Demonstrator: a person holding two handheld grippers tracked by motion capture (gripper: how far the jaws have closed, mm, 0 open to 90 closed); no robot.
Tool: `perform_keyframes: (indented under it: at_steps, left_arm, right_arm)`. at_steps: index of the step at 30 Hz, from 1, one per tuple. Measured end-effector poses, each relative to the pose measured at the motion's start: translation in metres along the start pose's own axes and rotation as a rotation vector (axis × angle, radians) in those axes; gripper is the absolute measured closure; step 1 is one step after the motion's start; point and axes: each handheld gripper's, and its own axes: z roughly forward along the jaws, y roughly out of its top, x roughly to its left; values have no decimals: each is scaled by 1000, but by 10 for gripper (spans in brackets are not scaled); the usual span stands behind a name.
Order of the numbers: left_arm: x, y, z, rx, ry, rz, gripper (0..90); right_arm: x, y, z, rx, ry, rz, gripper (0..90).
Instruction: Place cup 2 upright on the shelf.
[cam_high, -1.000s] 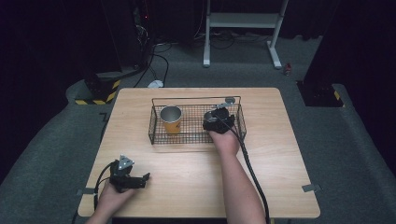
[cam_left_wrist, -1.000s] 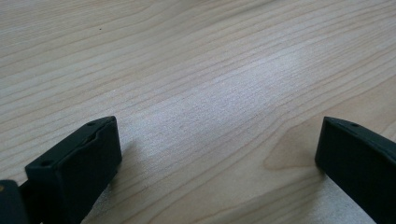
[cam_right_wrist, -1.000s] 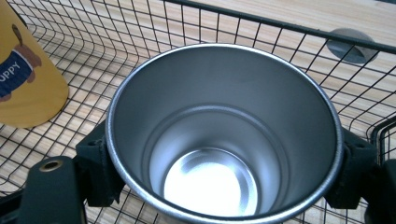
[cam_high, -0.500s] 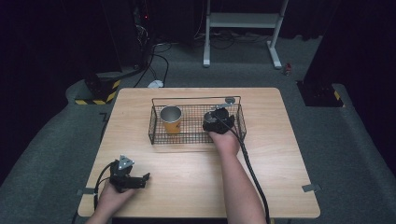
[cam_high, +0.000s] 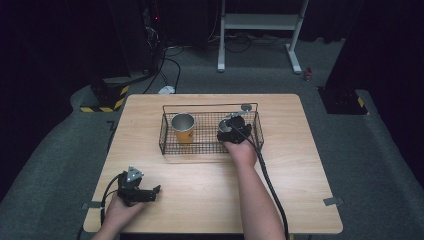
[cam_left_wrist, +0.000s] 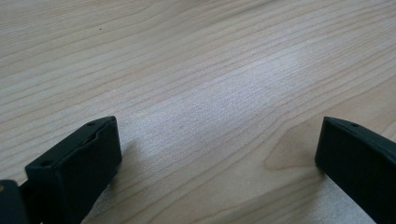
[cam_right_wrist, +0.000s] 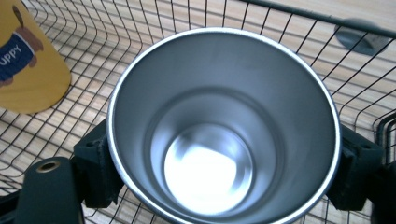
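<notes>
Wooden table (cam_high: 300, 150): yellow cup (cam_high: 183, 128) beside claw-held steel cup (cam_right_wrist: 219, 126).

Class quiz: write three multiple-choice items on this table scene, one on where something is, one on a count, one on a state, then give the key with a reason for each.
1. Where is the steel cup?
A. in the wire basket
B. on the floor
C. beside the left gripper

2. How many cups are in the basket?
A. one
B. two
C. four

3. How do the right gripper's jaws stand?
A. wide open over bare wood
B. folded away
C. closed on the steel cup's sides

Key: 1 A, mesh surrounds it; 2 B, the steel cup plus the yellow cup; 3 C, a jaw presses each side of the cup.
</notes>
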Motion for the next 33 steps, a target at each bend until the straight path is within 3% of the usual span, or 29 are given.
perform_keyframes:
  at_steps: [16, 33]
  left_arm:
    - [0, 0, 0, -1, 1, -6, 6]
    - [0, 0, 0, 2, 1, -2, 6]
  right_arm:
    - [0, 4, -10, -43, 5, 0, 88]
    - [2, 7, -33, -118, 17, -9, 88]
